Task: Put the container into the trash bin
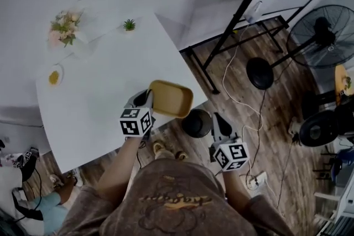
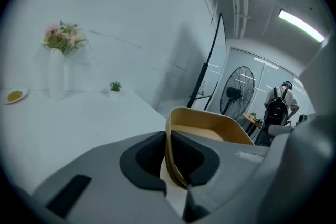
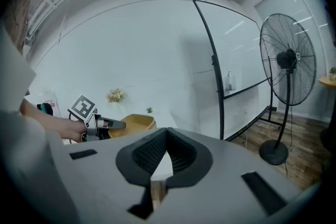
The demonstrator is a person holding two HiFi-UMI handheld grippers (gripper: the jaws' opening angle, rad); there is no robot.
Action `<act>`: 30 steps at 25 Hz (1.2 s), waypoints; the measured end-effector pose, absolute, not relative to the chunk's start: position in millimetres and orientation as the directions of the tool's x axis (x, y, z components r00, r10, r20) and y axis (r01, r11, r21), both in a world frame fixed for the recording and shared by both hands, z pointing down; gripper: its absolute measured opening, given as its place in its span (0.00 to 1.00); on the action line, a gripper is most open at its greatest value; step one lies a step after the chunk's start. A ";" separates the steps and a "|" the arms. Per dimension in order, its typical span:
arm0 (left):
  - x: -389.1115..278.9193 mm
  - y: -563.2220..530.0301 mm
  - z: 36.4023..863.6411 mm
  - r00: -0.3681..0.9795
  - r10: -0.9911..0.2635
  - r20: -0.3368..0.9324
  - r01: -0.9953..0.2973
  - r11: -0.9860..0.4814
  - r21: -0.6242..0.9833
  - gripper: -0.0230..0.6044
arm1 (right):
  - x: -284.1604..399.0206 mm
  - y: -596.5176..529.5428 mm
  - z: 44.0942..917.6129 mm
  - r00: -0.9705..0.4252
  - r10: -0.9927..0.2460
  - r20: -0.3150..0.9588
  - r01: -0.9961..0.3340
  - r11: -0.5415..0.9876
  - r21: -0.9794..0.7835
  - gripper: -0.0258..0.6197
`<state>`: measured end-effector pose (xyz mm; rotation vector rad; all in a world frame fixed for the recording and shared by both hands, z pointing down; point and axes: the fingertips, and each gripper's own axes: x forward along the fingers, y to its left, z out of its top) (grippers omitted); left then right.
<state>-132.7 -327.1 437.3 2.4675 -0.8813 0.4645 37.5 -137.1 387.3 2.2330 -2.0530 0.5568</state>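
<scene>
While left tongs (image 1: 145, 98) grip the container (image 1: 171, 98) mid-carry — right tongs (image 1: 219, 122) shut, empty — release waits above the trash bin (image 1: 196, 122), 4 o'clock.

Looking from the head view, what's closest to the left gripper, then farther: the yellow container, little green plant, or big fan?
1. Yellow container: clamped by the left gripper.
2. Little green plant: far side of the table.
3. Big fan: away at the far right.
</scene>
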 end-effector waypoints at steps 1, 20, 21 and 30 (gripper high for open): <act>-123.4 -322.5 436.0 0.746 -0.484 0.458 -0.646 -0.693 0.320 0.07 | 42.6 -129.2 386.4 0.070 -0.952 0.299 -0.971 -0.133 -0.196 0.03; 29.9 -210.5 418.3 0.868 -0.223 0.444 -0.389 -0.860 0.329 0.07 | 121.2 14.4 376.1 0.368 -0.883 0.290 -0.877 -0.433 -0.206 0.03; 35.7 -204.4 417.1 0.870 -0.215 0.443 -0.381 -0.865 0.328 0.07 | 124.7 20.8 376.4 0.376 -0.881 0.288 -0.873 -0.441 -0.210 0.03; 69.9 -166.8 412.1 0.874 -0.202 0.442 -0.364 -0.875 0.319 0.07 | 156.5 62.3 370.8 0.399 -0.874 0.276 -0.862 -0.460 -0.212 0.03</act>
